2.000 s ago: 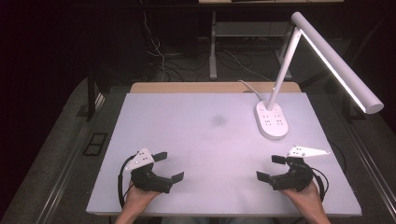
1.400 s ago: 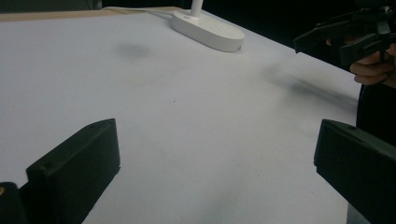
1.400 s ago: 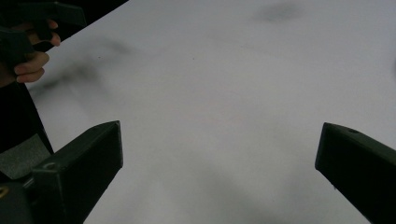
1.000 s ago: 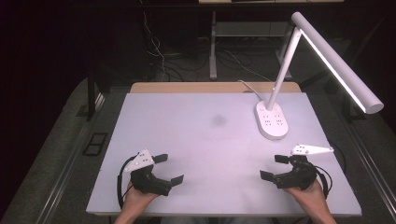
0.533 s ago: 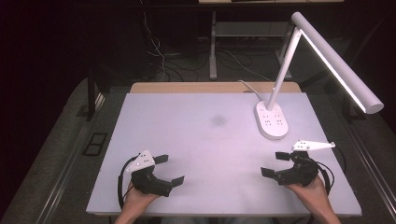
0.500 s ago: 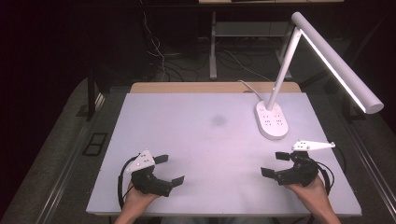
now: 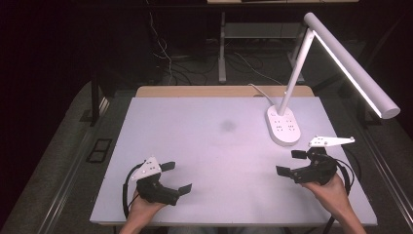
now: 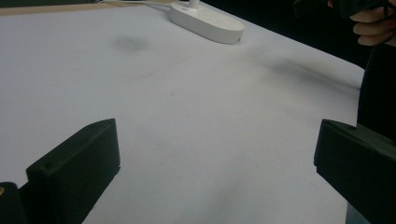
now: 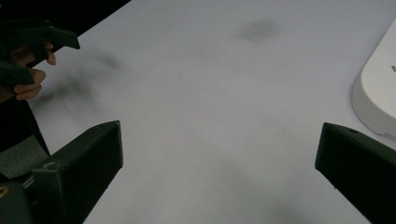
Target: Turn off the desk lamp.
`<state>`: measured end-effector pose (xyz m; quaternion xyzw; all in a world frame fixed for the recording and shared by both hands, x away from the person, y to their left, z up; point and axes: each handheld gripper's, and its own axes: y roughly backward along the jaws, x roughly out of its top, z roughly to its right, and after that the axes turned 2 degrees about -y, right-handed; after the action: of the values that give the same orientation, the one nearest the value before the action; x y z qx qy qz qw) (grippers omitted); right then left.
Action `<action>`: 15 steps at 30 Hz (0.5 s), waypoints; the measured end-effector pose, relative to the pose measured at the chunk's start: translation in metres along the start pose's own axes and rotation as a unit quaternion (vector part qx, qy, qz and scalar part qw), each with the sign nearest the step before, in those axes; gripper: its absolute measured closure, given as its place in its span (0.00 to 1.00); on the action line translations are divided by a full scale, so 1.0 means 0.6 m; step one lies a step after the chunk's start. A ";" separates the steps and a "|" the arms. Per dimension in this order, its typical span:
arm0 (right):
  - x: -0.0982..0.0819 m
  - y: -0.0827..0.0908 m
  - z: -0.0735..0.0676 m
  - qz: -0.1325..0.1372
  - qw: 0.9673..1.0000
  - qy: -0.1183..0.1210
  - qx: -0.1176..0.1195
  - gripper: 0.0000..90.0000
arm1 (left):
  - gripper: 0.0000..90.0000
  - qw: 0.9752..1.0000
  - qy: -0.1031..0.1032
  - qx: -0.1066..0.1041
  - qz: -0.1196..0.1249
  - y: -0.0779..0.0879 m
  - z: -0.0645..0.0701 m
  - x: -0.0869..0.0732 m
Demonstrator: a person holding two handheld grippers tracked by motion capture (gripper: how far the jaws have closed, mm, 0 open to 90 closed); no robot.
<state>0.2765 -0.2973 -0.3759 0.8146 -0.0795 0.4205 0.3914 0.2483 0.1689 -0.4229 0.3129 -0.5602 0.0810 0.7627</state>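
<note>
Both grippers hover low over a white table top [image 7: 214, 151], each held in a person's hand. My left gripper [image 7: 176, 177] is near the front left; its black jaws stand wide apart with nothing between them, as the left gripper view [image 8: 217, 154] confirms. My right gripper [image 7: 290, 162] is at the front right, just short of the lamp base [image 7: 282, 126], open and empty too. In the right gripper view [image 9: 219, 154] the wide gap frames bare table, with the lamp base [image 9: 378, 98] at the right edge.
A white desk lamp stands at the back right, its lit head [image 7: 350, 63] reaching out over the right edge. A faint grey smudge [image 7: 227, 125] marks the table's middle. Dark floor, cables and a table leg lie beyond the far edge.
My right gripper has drifted a little right and away from the front edge, toward the lamp base. The left gripper has barely moved. Both stayed open.
</note>
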 end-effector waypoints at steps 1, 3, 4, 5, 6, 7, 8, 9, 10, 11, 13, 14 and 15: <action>0.002 0.001 0.001 0.000 1.000 -0.001 -0.001 0.01 | 0.00 1.000 0.000 0.000 0.000 0.000 0.000 0.000; 0.007 0.003 0.005 -0.001 1.000 -0.001 -0.003 0.01 | 0.00 1.000 0.000 0.000 -0.001 0.000 0.000 0.000; 0.010 0.003 0.007 0.000 1.000 -0.001 -0.004 0.01 | 0.00 1.000 0.000 0.000 0.000 0.000 0.000 0.000; 0.010 0.003 0.007 0.000 1.000 -0.001 -0.004 0.01 | 0.00 1.000 0.000 0.000 0.000 0.000 0.000 0.000; 0.017 0.005 0.010 0.000 1.000 0.002 -0.005 0.01 | 0.00 1.000 0.000 0.000 0.000 0.000 0.000 0.000; 0.017 0.005 0.010 0.000 1.000 0.002 -0.005 0.01 | 0.00 1.000 0.000 0.000 0.001 0.000 0.000 0.000; 0.020 0.006 0.011 0.000 1.000 0.002 -0.005 0.01 | 0.00 1.000 0.000 0.000 0.001 0.000 0.000 0.000; 0.027 0.008 0.014 0.001 1.000 0.003 -0.006 0.01 | 0.00 1.000 0.001 0.000 0.000 0.000 0.000 0.000; 0.030 0.009 0.015 0.002 1.000 0.003 -0.008 0.01 | 0.00 1.000 0.001 0.000 0.000 0.000 0.000 0.000; 0.033 0.010 0.017 0.002 1.000 0.004 -0.008 0.01 | 0.00 1.000 0.000 -0.001 -0.001 0.000 0.000 0.000; 0.038 0.011 0.021 0.003 1.000 0.005 -0.009 0.01 | 0.00 1.000 0.003 0.000 0.002 -0.001 0.000 0.000; 0.038 0.011 0.021 0.003 1.000 0.005 -0.009 0.01 | 0.00 1.000 0.002 0.000 0.001 -0.001 0.000 0.000; 0.043 0.012 0.024 0.003 1.000 0.005 -0.010 0.01 | 0.00 1.000 0.002 0.000 0.002 -0.001 0.000 0.000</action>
<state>0.2983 -0.3072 -0.3577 0.8083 -0.0839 0.4251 0.3988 0.2484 0.1686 -0.4233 0.3118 -0.5595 0.0826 0.7635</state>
